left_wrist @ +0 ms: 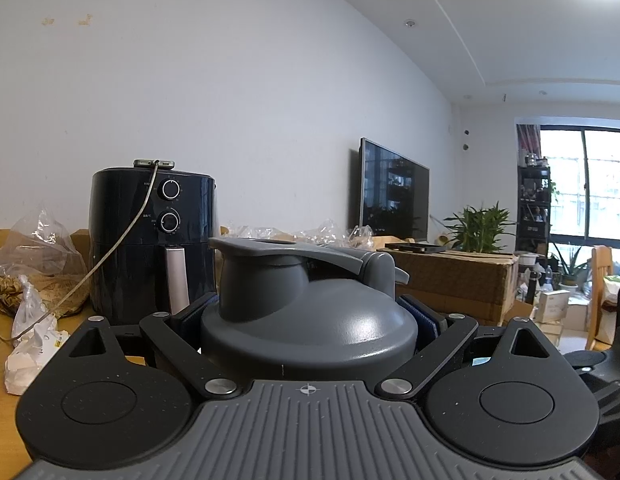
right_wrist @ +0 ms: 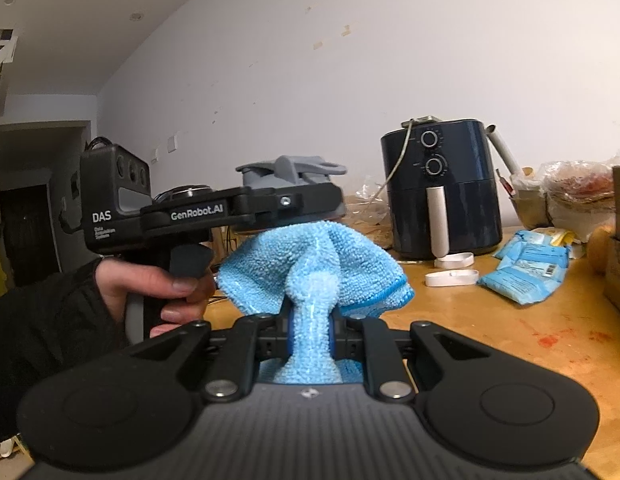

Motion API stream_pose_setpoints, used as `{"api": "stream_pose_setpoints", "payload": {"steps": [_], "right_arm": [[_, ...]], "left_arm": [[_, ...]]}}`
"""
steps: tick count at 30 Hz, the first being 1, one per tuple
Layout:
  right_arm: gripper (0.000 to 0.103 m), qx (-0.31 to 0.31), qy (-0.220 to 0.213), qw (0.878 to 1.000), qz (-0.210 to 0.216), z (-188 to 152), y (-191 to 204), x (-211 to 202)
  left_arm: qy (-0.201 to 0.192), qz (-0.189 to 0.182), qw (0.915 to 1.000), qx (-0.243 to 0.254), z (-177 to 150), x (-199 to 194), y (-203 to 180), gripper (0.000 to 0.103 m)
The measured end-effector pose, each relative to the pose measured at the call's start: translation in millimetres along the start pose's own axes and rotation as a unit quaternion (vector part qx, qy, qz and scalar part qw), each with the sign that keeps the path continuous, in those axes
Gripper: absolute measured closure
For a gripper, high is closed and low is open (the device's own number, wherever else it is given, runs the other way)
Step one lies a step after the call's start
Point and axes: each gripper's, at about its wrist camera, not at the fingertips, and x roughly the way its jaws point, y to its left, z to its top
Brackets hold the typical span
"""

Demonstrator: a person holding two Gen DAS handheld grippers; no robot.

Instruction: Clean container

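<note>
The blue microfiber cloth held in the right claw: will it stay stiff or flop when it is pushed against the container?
Probably floppy: the blue microfiber cloth droops in folds past the right claw. It looks light and soft, so it should bend around the grey container lid instead of pushing it. Its looped pile likely grips, not slides.

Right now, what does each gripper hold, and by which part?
The left gripper clamps the grey plastic container around its lid. The right gripper pinches the light blue microfibre cloth by a bunched fold.

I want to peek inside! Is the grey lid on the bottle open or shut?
Shut. The grey plastic lid sits on the bottle, with its flip cap down over the spout.
</note>
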Motion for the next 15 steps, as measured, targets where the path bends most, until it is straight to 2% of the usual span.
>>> {"api": "stream_pose_setpoints", "payload": {"steps": [7, 15], "right_arm": [[0.093, 0.006, -0.007, 1.000, -0.011, -2.3, -8.6, -20.7], [0.093, 0.020, -0.002, 1.000, -0.018, -5.3, -13.0, -18.7]], "left_arm": [[0.001, -0.008, 1.0000, -0.002, 0.0, -0.5, 2.4, 0.008], [-0.001, -0.011, 0.9999, -0.005, -1.5, -1.4, 3.1, 0.007]]}}
